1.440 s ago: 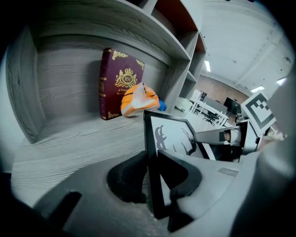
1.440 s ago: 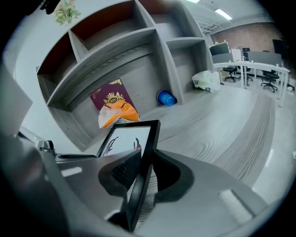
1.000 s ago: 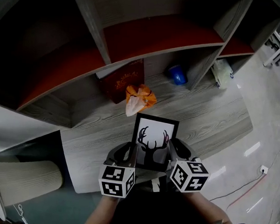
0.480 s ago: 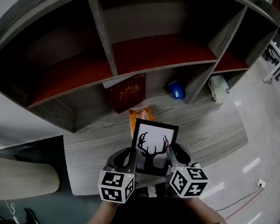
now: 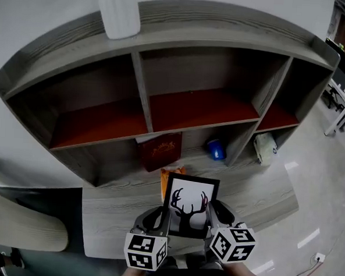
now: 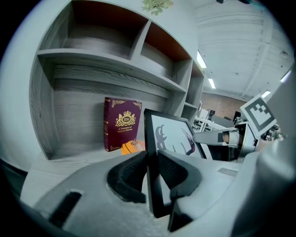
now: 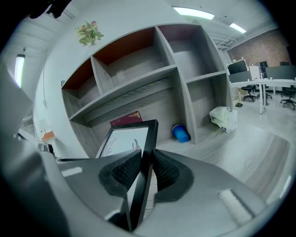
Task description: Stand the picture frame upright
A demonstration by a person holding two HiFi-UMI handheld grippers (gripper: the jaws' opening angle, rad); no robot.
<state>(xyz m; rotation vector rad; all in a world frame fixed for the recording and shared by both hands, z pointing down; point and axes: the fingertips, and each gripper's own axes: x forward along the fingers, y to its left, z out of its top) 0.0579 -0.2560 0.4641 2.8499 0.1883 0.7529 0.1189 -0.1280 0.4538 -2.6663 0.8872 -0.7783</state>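
A black picture frame [image 5: 190, 205] with a deer-antler print is held up in the air above the grey wooden table [image 5: 116, 202], its face toward me. My left gripper [image 5: 164, 221] is shut on the frame's left edge [image 6: 150, 152]. My right gripper [image 5: 209, 219] is shut on the frame's right edge [image 7: 145, 159]. In each gripper view the dark pads press the thin black edge from both sides. The frame stands nearly upright between the two grippers.
A grey shelf unit [image 5: 163, 93] with red-lined compartments rises behind the table. Under it stand a maroon book [image 5: 160, 152], a blue cup [image 5: 215, 149] and a white bag [image 5: 265, 147]. An orange bag [image 5: 169, 174] lies just behind the frame. A white vase [image 5: 118, 10] tops the shelf.
Both grippers have lifted the frame upward together, and it now covers most of the orange bag. The head view has tilted up, showing the shelf top and vase.
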